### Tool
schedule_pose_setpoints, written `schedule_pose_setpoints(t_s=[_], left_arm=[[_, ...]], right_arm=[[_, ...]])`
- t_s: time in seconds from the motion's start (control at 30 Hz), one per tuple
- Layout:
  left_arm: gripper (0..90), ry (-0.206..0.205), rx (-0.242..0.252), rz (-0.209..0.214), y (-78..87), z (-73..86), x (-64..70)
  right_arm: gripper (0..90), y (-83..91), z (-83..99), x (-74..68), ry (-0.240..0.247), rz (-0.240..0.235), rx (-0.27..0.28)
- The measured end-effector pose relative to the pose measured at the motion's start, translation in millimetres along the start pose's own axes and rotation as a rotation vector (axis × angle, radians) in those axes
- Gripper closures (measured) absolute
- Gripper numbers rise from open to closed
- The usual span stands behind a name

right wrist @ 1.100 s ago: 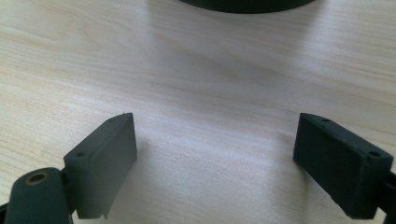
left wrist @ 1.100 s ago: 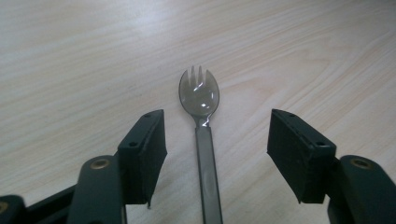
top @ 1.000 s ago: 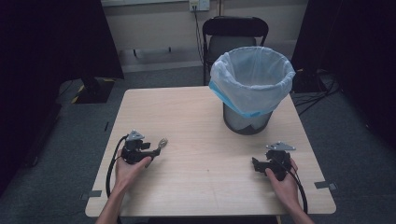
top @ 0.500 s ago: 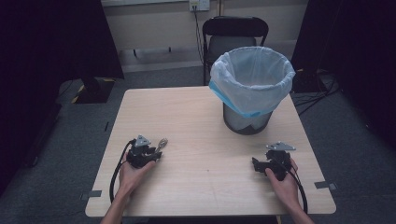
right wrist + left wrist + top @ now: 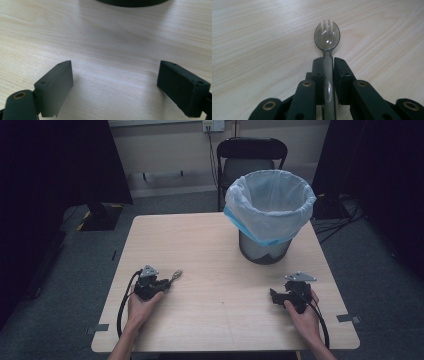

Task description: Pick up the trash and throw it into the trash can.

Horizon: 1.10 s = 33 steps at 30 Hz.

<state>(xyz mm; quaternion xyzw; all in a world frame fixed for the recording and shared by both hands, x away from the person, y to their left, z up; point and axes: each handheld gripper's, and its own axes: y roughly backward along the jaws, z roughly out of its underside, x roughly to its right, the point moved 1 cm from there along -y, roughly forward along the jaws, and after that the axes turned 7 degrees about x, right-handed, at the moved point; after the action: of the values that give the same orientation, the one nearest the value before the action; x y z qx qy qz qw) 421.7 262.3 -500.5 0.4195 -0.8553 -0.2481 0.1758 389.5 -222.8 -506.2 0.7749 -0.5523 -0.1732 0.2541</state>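
The left gripper (image 5: 327, 65) is clamping the clear spork (image 5: 327, 37) by its handle just above the table (image 5: 220, 320), so lifting level toward the lined bin (image 5: 269, 215) is keeping it secure, while the right gripper (image 5: 116, 87) is resting with jaws spread wide.

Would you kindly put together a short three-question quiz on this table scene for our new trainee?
1. True or false: the left gripper is shut on the handle of a clear plastic spork.
2. How do the right gripper's jaws stand? A) wide apart with nothing between them B) clamped on a cup C) closed on a cable
3. Fill in: the bin on the table is lined with a ____ bag.

Key: 1 true; 2 A; 3 white, with blue showing at its lower edge.
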Motion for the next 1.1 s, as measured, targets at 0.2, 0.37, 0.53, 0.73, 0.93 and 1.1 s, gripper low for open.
schedule_pose_setpoints(t_s=[0.2,0.37,0.53,0.73,0.93,1.1], left_arm=[[79.9,0.011,0.025,0.042,-0.3,-5.0,4.6],[79.9,0.023,0.060,0.077,2.3,-13.2,10.4],[80.0,0.029,0.100,0.098,8.6,-23.3,16.1],[79.9,0.004,0.122,0.098,14.3,-31.4,19.7],[79.9,-0.009,0.165,0.115,22.5,-48.1,25.4],[79.9,-0.025,0.213,0.140,31.0,-68.3,31.1]], right_arm=[[12.4,0.0,0.0,0.0,0.000,0.000,0.000],[12.4,0.0,0.0,0.0,0.000,0.000,0.000],[12.4,0.0,0.0,0.0,0.000,0.000,0.000],[12.4,0.0,0.0,0.0,0.000,0.000,0.000],[12.4,0.0,0.0,0.0,0.000,-0.001,0.000],[12.4,0.0,0.0,0.0,0.000,0.000,0.000]])
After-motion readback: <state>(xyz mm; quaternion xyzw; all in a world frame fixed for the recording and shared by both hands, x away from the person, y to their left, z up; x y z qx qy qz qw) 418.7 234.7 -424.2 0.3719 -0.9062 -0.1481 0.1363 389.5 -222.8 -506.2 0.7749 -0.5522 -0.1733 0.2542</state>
